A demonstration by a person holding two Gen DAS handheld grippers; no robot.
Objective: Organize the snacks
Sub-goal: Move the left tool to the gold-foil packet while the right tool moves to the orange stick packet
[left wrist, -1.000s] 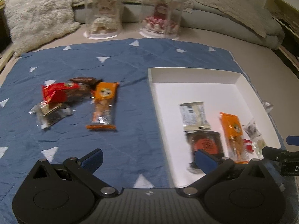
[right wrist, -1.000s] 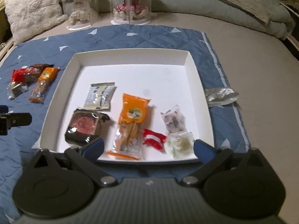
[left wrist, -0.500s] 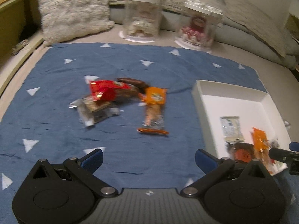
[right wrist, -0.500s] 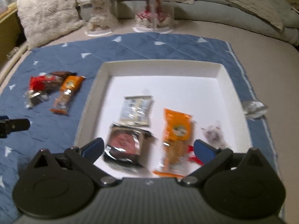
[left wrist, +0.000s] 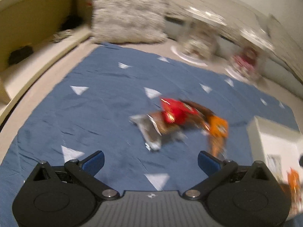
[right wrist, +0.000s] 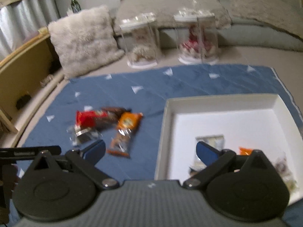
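Left gripper [left wrist: 150,160] jaws wide apart, empty, above blue mat [left wrist: 106,113], near snack pile [left wrist: 176,113]. Right gripper [right wrist: 150,152] jaws wide apart, empty, over white tray [right wrist: 164,132] left wall.

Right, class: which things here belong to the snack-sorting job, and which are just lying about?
Part of the job:
white tray
orange snack pack
red snack pack
clear-wrapped dark snack
left gripper, open
right gripper, open

Just lying about:
furry cushion
two clear display cases
green bottle
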